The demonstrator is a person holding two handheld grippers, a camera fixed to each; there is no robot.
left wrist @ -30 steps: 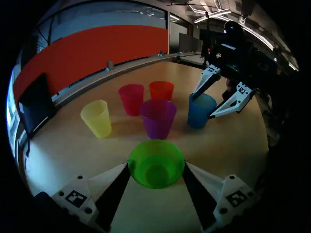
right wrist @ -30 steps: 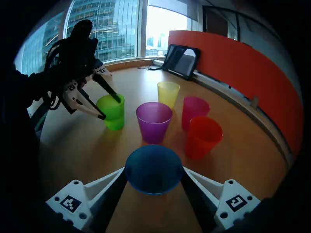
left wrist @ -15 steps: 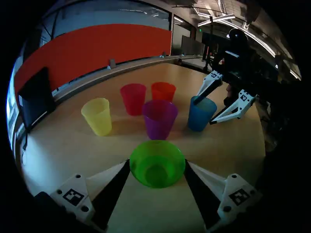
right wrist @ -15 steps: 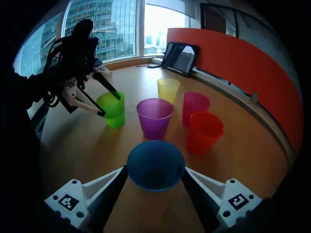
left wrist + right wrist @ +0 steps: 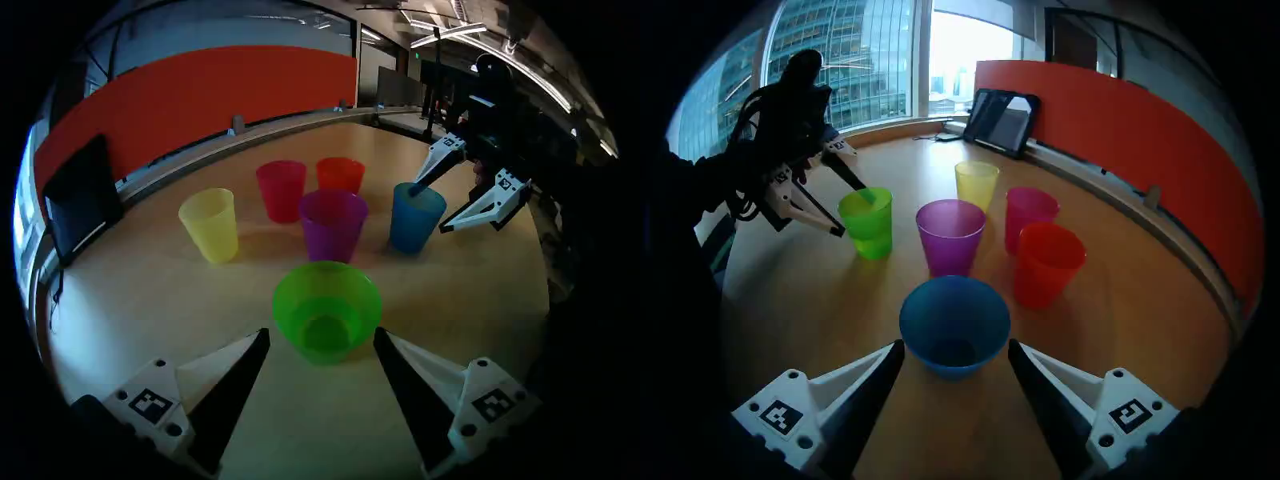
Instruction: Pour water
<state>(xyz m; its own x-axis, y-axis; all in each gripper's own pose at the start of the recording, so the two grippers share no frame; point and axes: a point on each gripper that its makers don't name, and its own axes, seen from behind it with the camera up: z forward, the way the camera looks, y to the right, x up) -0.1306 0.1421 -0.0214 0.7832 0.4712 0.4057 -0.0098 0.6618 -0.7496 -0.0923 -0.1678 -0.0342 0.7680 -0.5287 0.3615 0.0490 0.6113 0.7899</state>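
Note:
A green cup (image 5: pixel 326 312) stands upright on the wooden table (image 5: pixel 144 296), just beyond the tips of my left gripper (image 5: pixel 320 332), which is open and not touching it. A blue cup (image 5: pixel 954 324) stands the same way in front of my open right gripper (image 5: pixel 954 344). In the left gripper view the right gripper (image 5: pixel 427 210) sits beside the blue cup (image 5: pixel 416 216), one fingertip near its rim. In the right gripper view the left gripper (image 5: pixel 852 212) hovers at the green cup (image 5: pixel 866 222), held by a dark-sleeved hand.
Between the two cups stand a purple cup (image 5: pixel 333 224), a yellow cup (image 5: pixel 210 224), a pink cup (image 5: pixel 281 190) and a red cup (image 5: pixel 340 174). A dark tablet (image 5: pixel 1004 120) leans at the table's far edge by an orange wall (image 5: pixel 1136 120).
Both grippers have drawn back from their cups: the green and blue cups, earlier held tight between the fingers, now stand free on the table ahead of the fingertips.

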